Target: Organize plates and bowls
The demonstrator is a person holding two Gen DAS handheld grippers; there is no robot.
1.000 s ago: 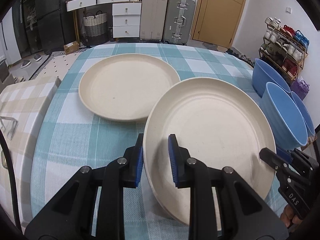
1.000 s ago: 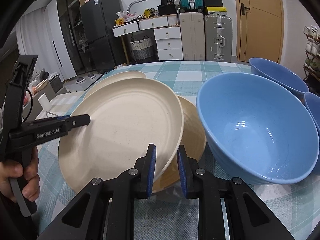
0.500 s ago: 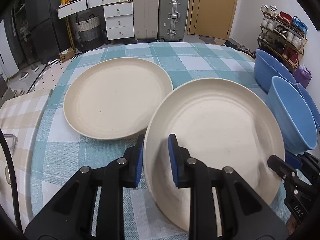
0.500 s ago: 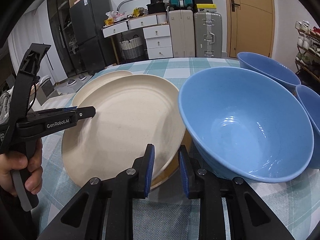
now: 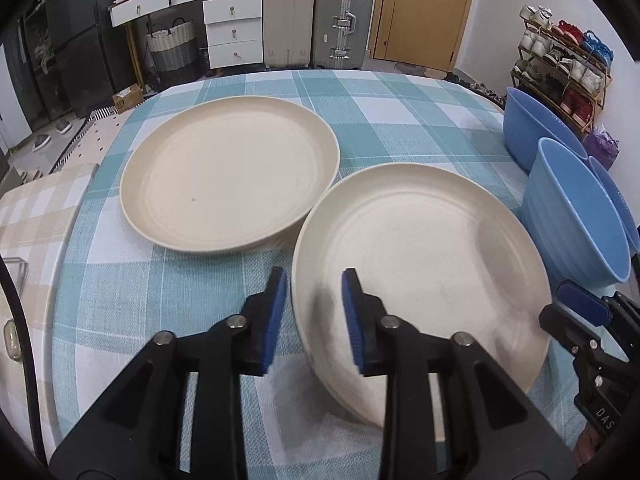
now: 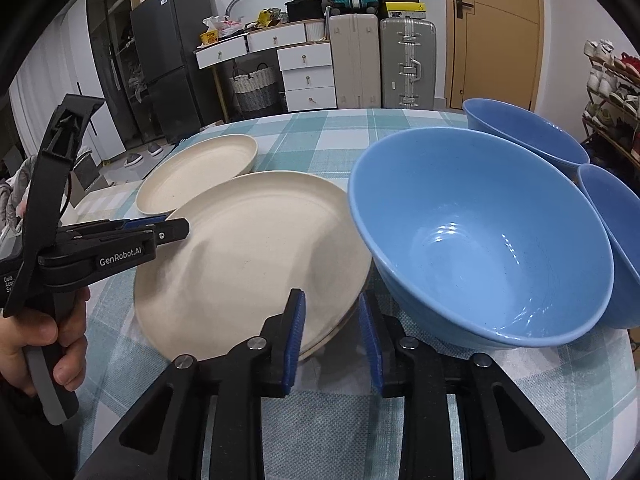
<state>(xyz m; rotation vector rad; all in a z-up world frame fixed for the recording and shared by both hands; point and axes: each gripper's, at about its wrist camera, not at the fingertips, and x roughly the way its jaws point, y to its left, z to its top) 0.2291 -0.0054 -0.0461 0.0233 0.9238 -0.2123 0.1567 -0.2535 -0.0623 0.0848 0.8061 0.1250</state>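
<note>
A cream plate [image 5: 420, 248] lies near me on the teal checked table [image 5: 400, 112], resting on a second plate whose tan rim [image 6: 346, 318] shows beneath it. My left gripper [image 5: 313, 284] straddles its left rim and my right gripper [image 6: 331, 308] straddles its near rim. Both sets of jaws are opening, and the pads stand off the rim. Another cream plate [image 5: 228, 176] sits farther left. A large blue bowl [image 6: 480, 240] stands right of the stack, with two more blue bowls [image 6: 524, 132] [image 6: 616, 240] behind and beside it.
A person's hand [image 6: 40, 340] holds the left gripper's handle. A beige checked seat [image 5: 36, 216] stands off the table's left edge. A shoe rack [image 5: 560, 60] is at the right, and drawers [image 5: 232, 28] and suitcases [image 5: 340, 20] are behind the table.
Both grippers were shut on the near plate's rim and held it tilted. The plate has come down flat onto the one below, and both sets of jaws have spread off the rim.
</note>
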